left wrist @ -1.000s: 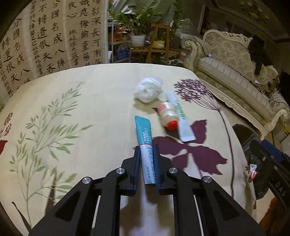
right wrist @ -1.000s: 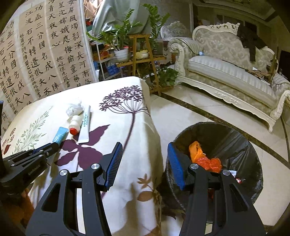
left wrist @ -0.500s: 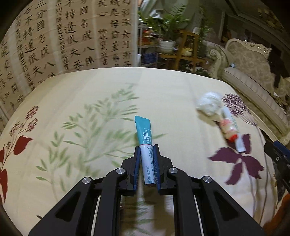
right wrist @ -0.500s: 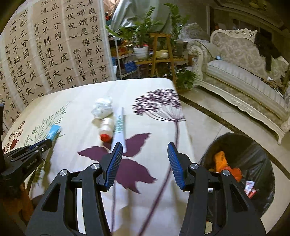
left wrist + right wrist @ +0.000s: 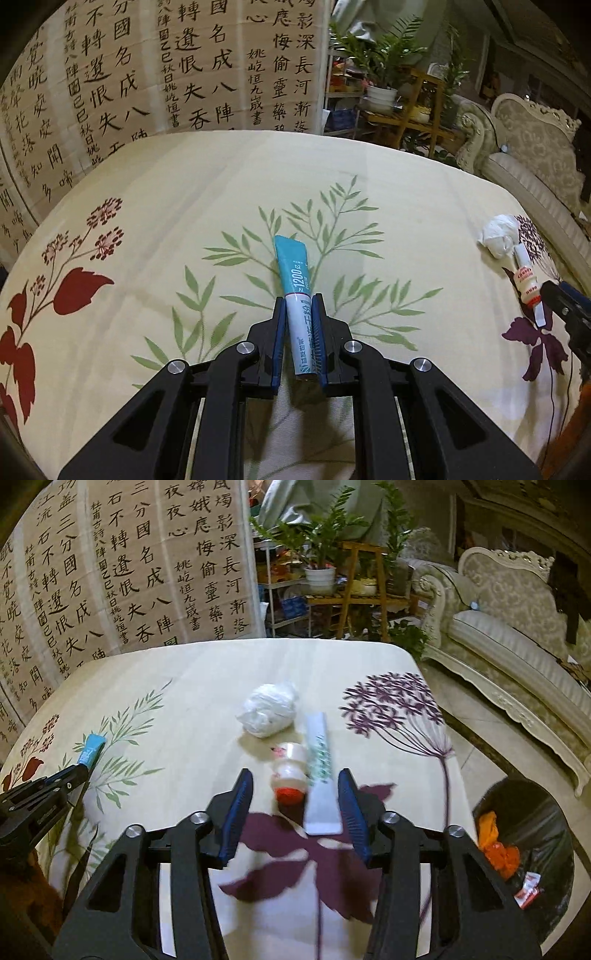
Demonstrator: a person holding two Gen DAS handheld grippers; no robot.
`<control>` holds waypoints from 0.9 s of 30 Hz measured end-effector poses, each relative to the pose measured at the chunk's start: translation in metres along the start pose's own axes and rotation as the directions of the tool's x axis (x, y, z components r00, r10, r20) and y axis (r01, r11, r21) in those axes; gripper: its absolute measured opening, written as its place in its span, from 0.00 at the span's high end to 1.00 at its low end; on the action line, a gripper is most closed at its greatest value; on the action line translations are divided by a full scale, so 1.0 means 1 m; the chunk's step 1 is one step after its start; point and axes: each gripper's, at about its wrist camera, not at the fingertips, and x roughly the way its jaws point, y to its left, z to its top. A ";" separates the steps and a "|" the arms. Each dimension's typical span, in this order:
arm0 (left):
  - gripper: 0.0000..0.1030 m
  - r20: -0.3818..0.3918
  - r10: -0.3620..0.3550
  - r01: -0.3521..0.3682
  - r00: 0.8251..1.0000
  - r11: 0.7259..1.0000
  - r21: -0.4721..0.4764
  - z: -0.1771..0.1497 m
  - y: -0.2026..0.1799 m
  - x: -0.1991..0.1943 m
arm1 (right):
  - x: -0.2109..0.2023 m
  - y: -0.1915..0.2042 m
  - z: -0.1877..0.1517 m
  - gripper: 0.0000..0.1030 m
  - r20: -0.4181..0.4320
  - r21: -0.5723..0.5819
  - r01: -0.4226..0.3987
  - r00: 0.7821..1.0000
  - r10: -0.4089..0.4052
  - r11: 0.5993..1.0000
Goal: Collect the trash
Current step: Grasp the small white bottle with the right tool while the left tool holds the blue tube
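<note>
A teal-and-white tube (image 5: 297,295) rides clamped in the left tongs (image 5: 298,339) above the middle of the cloth-covered surface (image 5: 184,184). Near its right edge lie a small red-capped bottle (image 5: 290,771), a flat white sachet (image 5: 320,771) touching it and a crumpled white wad (image 5: 267,714). The right tongs (image 5: 295,808), jaws just narrowing yet gripping nothing, straddle bottle and sachet. A clean pick likely means centring on one item before closing. The black-lined bin (image 5: 528,853) waits on the floor beside that edge.
</note>
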 end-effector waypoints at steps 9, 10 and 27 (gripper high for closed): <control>0.85 -0.018 -0.024 0.024 1.000 1.000 -0.018 0.001 0.002 0.004 | 0.021 0.009 0.007 0.69 -0.044 -0.017 0.015 0.999 -0.016 1.000; 0.85 -0.018 -0.024 0.024 1.000 1.000 -0.018 0.001 0.002 0.004 | 0.024 0.010 0.006 0.69 -0.050 -0.017 0.014 0.999 -0.015 1.000; 0.85 -0.017 -0.037 0.036 0.999 0.999 -0.023 0.003 0.005 0.007 | 0.036 0.018 0.016 0.69 -0.075 0.003 -0.001 0.997 0.001 1.000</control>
